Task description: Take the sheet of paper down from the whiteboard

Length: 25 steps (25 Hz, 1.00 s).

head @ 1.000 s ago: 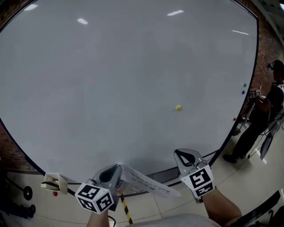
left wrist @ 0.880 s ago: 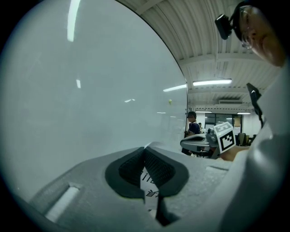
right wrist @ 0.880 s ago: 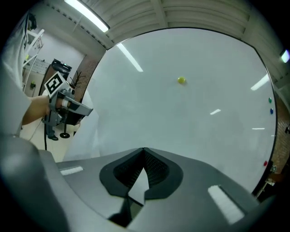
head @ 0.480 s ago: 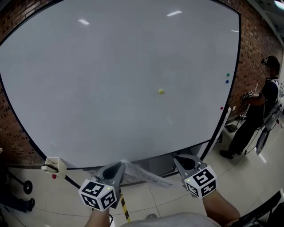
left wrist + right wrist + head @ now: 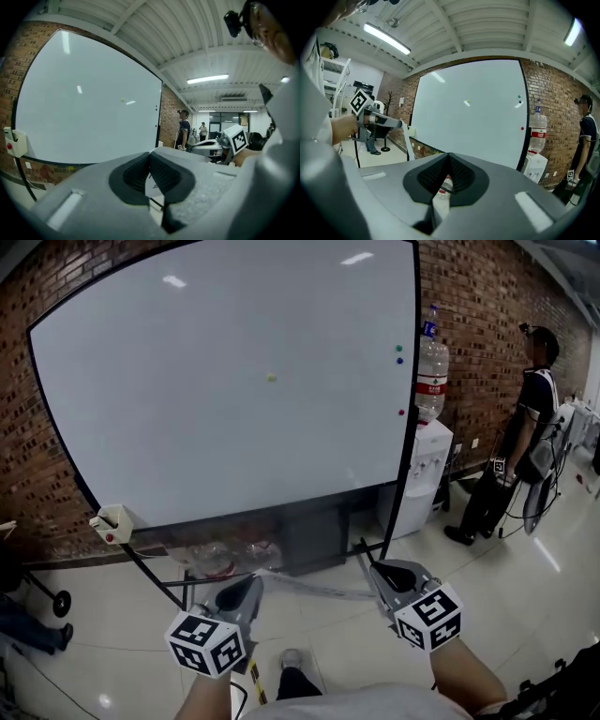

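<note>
The sheet of paper [image 5: 309, 587] is off the whiteboard [image 5: 234, 381] and hangs stretched between my two grippers, low in the head view. My left gripper [image 5: 249, 581] is shut on its left end and my right gripper [image 5: 368, 565] is shut on its right end. In the left gripper view the jaws [image 5: 150, 157] are closed, with the paper's white edge [image 5: 153, 190] showing beneath them. In the right gripper view the jaws [image 5: 449, 159] are likewise closed on a pale strip of paper [image 5: 438, 206]. The whiteboard stands some way off, bare apart from a few magnets.
A yellow magnet [image 5: 271, 378] sits mid-board, with small coloured ones [image 5: 398, 353] near its right edge. An eraser holder [image 5: 112, 519] hangs at the lower left. A water dispenser [image 5: 422, 474] and a person [image 5: 525, 427] stand to the right by the brick wall [image 5: 487, 334]. Plastic bottles [image 5: 220, 557] lie under the board.
The whiteboard has shrunk and shifted left in view as I backed away from it. Brick wall, water dispenser and floor have come into sight. Both grippers still hold the paper.
</note>
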Available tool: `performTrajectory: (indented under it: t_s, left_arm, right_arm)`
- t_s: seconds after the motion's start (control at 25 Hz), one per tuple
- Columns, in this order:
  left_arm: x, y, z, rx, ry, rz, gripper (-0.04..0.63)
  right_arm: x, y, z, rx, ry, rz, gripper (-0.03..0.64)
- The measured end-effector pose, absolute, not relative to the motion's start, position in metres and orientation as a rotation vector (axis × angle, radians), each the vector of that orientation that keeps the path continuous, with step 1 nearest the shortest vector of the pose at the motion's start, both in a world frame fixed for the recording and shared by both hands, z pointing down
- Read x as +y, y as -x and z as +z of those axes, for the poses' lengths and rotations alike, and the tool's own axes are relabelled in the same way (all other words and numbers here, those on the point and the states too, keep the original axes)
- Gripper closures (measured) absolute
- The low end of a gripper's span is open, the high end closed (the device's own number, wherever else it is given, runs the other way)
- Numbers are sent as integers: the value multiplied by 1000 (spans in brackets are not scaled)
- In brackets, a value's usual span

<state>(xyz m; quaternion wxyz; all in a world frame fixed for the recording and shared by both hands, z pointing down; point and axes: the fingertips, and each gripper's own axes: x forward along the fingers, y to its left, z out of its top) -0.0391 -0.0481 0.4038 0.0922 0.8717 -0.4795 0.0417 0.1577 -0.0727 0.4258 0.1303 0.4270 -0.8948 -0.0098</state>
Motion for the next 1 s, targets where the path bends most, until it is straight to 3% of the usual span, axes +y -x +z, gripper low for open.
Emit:
performTrajectory:
  t_s: [0.44,1.0]
  left_arm:
    - [88,-1,365,-1591,-2549,222,594]
    - [150,-15,362,-1486,-2610,276,594]
  right_arm:
    - [44,-201,396,-2730,-1162,-19,618]
    - [120,-170,380,-2785,-1029,11,617]
